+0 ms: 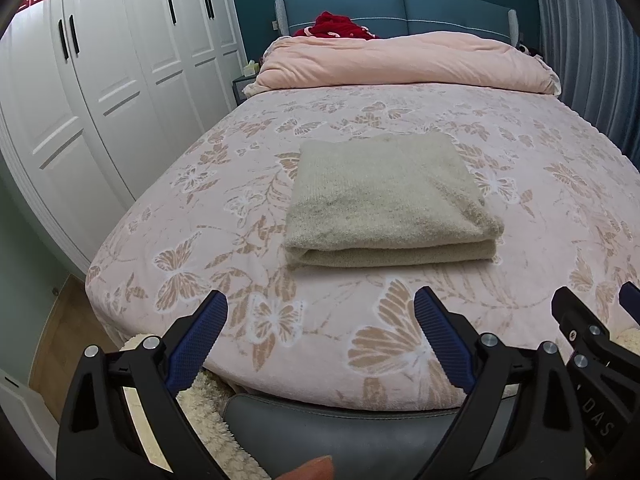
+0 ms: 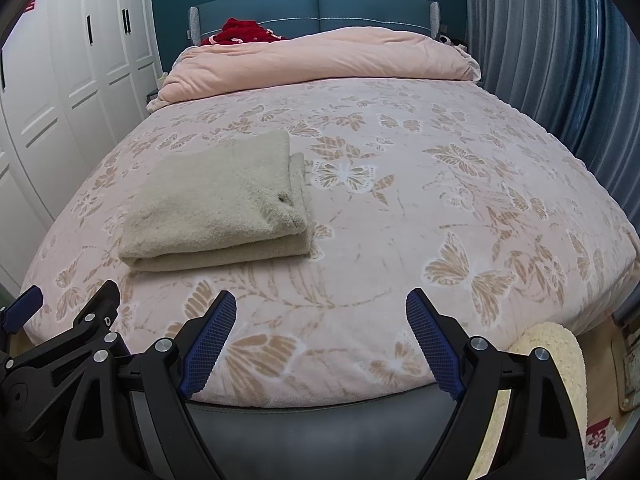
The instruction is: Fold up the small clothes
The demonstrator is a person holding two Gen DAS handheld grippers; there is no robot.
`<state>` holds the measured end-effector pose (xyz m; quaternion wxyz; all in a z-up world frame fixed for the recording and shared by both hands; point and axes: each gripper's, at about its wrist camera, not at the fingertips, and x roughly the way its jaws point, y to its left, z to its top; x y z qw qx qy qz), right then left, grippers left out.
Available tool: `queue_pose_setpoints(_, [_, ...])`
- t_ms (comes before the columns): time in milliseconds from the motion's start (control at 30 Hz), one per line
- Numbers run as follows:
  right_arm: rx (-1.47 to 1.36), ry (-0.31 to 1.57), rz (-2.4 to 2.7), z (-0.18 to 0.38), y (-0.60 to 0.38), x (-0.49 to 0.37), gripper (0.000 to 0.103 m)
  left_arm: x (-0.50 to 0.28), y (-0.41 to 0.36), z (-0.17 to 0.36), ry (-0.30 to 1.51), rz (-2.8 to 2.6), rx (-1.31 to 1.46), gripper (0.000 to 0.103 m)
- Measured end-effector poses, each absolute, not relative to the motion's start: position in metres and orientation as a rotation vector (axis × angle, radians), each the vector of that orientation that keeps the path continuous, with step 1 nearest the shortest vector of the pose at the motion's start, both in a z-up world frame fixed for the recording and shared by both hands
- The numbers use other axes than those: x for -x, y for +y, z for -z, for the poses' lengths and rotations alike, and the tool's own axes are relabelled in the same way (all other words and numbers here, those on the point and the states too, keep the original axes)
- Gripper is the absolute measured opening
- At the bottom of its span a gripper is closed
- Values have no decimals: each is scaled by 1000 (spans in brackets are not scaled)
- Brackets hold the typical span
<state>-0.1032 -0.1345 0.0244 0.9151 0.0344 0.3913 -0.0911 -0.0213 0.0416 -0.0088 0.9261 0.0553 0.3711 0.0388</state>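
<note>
A beige knitted garment point(image 1: 384, 200) lies folded into a thick rectangle on the pink butterfly-patterned bed cover point(image 1: 240, 184); in the right wrist view the garment point(image 2: 216, 208) sits at the left. My left gripper point(image 1: 320, 304) hovers over the near edge of the bed, a little short of the garment, open with nothing between its blue-padded fingers. My right gripper point(image 2: 320, 304) hangs beside it to the right, also open and empty, over bare cover. Each gripper shows at the edge of the other's view: the right gripper point(image 1: 592, 304) and the left gripper point(image 2: 72, 296).
A rolled pink duvet point(image 1: 400, 60) lies across the head of the bed with red cloth point(image 1: 332, 28) behind it. White wardrobe doors point(image 1: 100, 80) stand on the left, grey curtains point(image 2: 552, 60) on the right. A cream fluffy rug point(image 2: 552, 348) lies on the floor by the bed's corner.
</note>
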Motion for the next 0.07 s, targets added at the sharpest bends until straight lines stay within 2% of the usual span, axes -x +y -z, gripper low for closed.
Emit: queue_pose_setpoints(67, [-69, 807, 189, -24, -134, 103, 85, 21, 42, 9, 764, -75, -114, 90])
